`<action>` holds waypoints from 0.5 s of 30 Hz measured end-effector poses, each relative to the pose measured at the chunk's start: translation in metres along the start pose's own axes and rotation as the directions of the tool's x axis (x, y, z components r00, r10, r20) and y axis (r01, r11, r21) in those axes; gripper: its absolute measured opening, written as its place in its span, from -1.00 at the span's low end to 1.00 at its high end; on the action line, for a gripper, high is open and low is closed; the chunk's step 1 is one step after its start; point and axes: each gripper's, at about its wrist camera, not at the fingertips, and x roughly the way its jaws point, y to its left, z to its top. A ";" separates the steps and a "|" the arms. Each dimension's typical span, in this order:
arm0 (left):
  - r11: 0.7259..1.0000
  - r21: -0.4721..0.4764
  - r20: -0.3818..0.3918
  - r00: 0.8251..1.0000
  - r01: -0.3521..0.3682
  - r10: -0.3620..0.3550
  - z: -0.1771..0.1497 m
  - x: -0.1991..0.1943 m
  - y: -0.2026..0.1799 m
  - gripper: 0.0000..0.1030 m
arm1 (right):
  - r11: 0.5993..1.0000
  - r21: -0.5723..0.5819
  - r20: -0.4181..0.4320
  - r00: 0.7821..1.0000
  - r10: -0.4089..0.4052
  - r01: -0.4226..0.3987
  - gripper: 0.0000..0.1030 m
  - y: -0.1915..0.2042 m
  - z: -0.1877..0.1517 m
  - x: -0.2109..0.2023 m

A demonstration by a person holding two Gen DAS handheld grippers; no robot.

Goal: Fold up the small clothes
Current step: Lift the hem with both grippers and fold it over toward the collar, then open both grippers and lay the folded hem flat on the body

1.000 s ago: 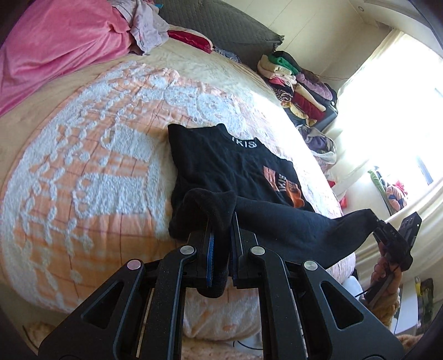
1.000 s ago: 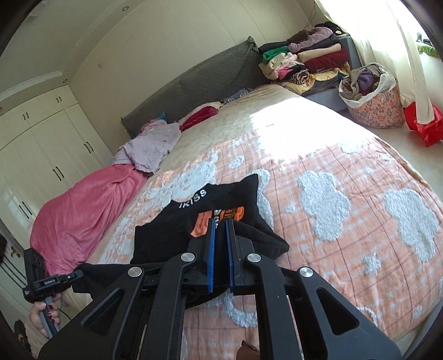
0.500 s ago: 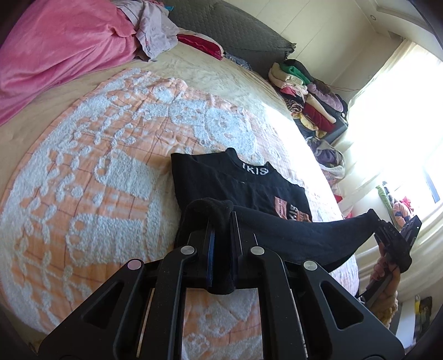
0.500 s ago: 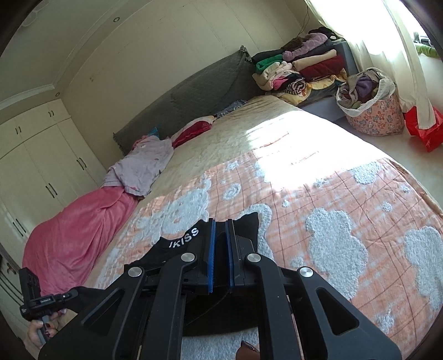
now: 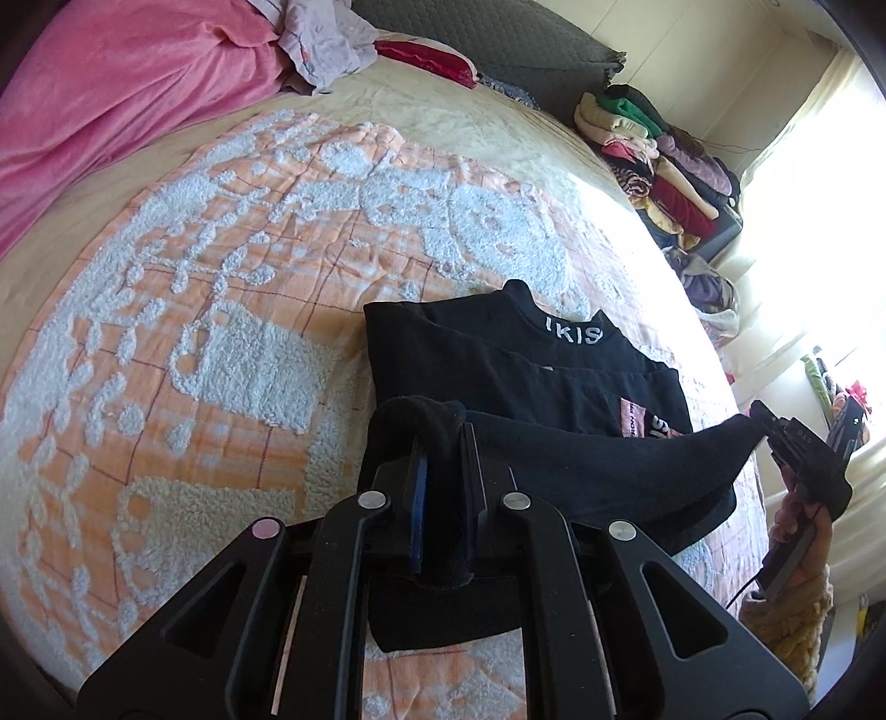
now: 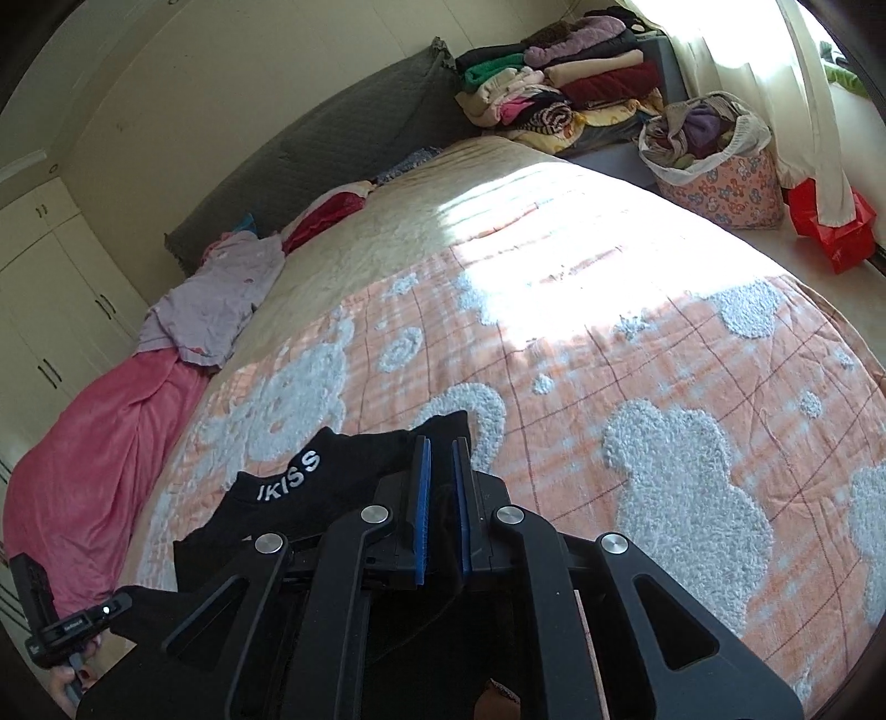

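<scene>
Sunlight falls across a bed covered by an orange quilt [image 5: 232, 310] with fluffy white shapes, which is the working surface. At its left edge lies a bunched pink blanket [image 5: 122, 94] with a pale lilac garment [image 5: 326, 44] on top, well away from the work.

Nearer the middle, a black T-shirt [image 5: 470, 354] lies on the quilt with its lettered collar toward the headboard and its sides already turned in. The left gripper [image 5: 440, 471] is clamped narrow on one corner of the shirt's bottom hem, a wad of black cloth bulging over its fingertips. From there the hem stretches taut to the right gripper [image 6: 440, 487], equally pinched on the other corner. Between them the lifted hem hangs over the lower part of the shirt, partly hiding the orange print.

Further right, beyond the bed, sit a stack of folded clothes [image 6: 559, 94] and a flowered laundry basket [image 6: 720, 171].

The step appears to be carrying the hem up toward the collar. The risks seem these: if one hand leads the other, the fold would land skewed; if the hem is dragged rather than carried, the tucked sides beneath could pull open; and the thick wad in the left grip could drop as a lump when let go.
</scene>
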 end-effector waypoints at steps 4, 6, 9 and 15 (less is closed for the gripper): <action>1.000 0.001 0.045 0.999 -0.006 0.006 -0.001 -0.015 0.000 -0.54 | 1.000 0.029 0.016 1.000 0.008 -0.009 -0.25 -0.008 -0.005 -0.013; 1.000 0.008 0.082 0.996 -0.020 0.019 0.000 -0.028 0.000 -0.46 | 1.000 0.018 0.022 1.000 0.005 -0.005 -0.25 -0.008 -0.009 -0.024; 0.998 0.044 0.131 0.991 -0.046 0.040 -0.006 -0.047 -0.004 -0.46 | 0.999 0.014 0.034 0.999 0.034 -0.034 -0.22 -0.008 -0.021 -0.046; 0.983 0.168 0.122 0.991 -0.076 0.056 -0.039 -0.060 -0.027 -0.46 | 0.997 -0.062 0.000 0.999 0.035 -0.035 -0.21 0.001 -0.058 -0.070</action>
